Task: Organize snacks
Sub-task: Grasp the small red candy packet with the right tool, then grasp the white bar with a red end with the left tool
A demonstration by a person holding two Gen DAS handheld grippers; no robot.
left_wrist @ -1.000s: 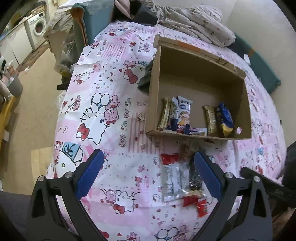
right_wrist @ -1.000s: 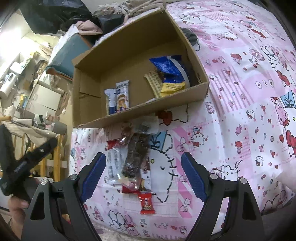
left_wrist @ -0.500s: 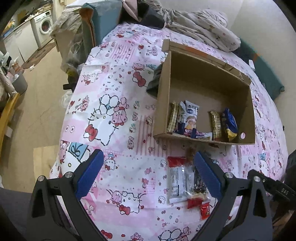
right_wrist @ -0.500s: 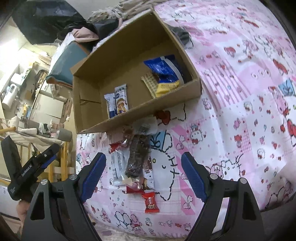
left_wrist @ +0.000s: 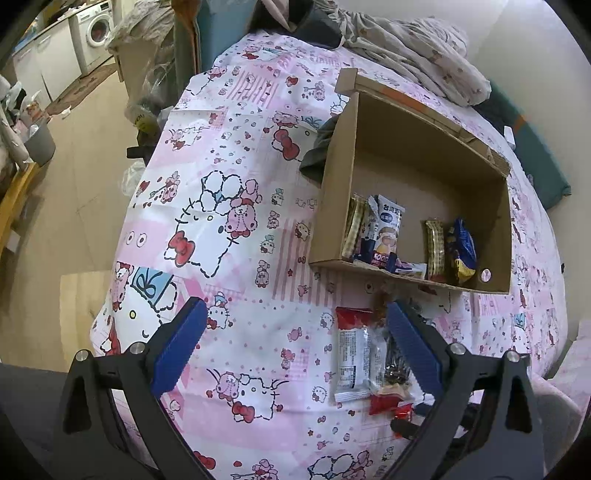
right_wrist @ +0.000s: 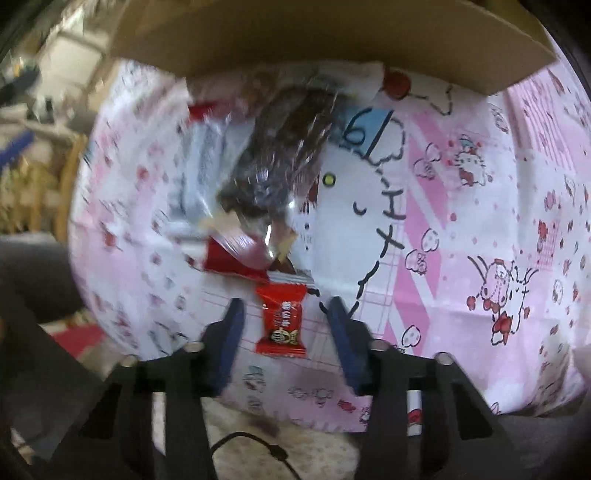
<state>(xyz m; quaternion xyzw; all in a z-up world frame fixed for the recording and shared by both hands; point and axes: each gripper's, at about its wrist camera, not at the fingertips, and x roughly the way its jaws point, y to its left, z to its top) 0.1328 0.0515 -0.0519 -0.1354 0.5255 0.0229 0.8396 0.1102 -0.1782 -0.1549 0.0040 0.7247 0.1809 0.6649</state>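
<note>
A cardboard box [left_wrist: 332, 206] lies on the pink cartoon bedsheet and holds several snack packs [left_wrist: 388, 236]. A loose pile of snacks [left_wrist: 354, 354] lies in front of it. My left gripper [left_wrist: 291, 332] is open and empty, above the sheet left of the pile. In the blurred right wrist view, my right gripper [right_wrist: 284, 314] is low over the sheet, its jaws partly closed on either side of a small red candy packet [right_wrist: 282, 321] without touching it. A dark snack bag [right_wrist: 284, 155] and a red-and-white pack [right_wrist: 199, 162] lie beyond it.
The box's front wall [right_wrist: 332, 48] is just past the pile. A dark cloth [left_wrist: 317, 151] lies at the box's left side. Crumpled bedding [left_wrist: 413, 55] sits behind the box. The floor [left_wrist: 74, 184], a washing machine [left_wrist: 98, 33] and clutter lie left.
My right gripper has dropped fast toward the snack pile and its jaws have narrowed around the small red packet. My left gripper has drawn back slightly and stays open.
</note>
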